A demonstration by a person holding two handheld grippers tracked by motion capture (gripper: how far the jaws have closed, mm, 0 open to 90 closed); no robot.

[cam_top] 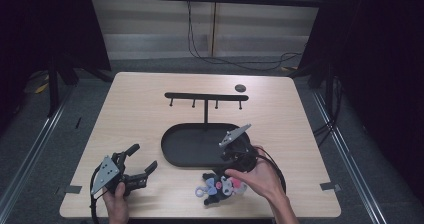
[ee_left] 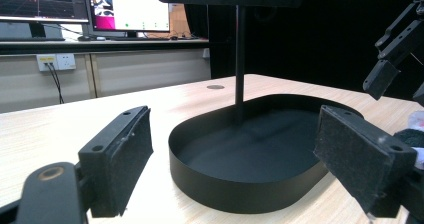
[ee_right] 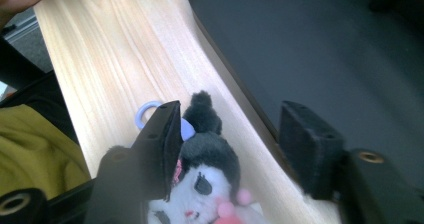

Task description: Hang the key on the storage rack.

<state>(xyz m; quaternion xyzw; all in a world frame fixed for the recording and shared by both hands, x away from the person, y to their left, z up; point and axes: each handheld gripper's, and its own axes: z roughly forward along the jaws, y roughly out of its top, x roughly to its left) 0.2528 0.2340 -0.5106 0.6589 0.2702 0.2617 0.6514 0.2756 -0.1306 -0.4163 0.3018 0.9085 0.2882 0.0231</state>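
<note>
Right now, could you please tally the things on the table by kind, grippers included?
Grippers: 2, left gripper and right gripper
Plush toys: 1, plush toy
Black trays with a hook stand: 1, tray
Small dark discs: 1, disc
Total: 5

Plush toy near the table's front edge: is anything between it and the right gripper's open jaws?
Nothing visible. The right gripper hangs open directly over the plush toy, jaws on either side of its head; the black tray lies beside it.
</note>
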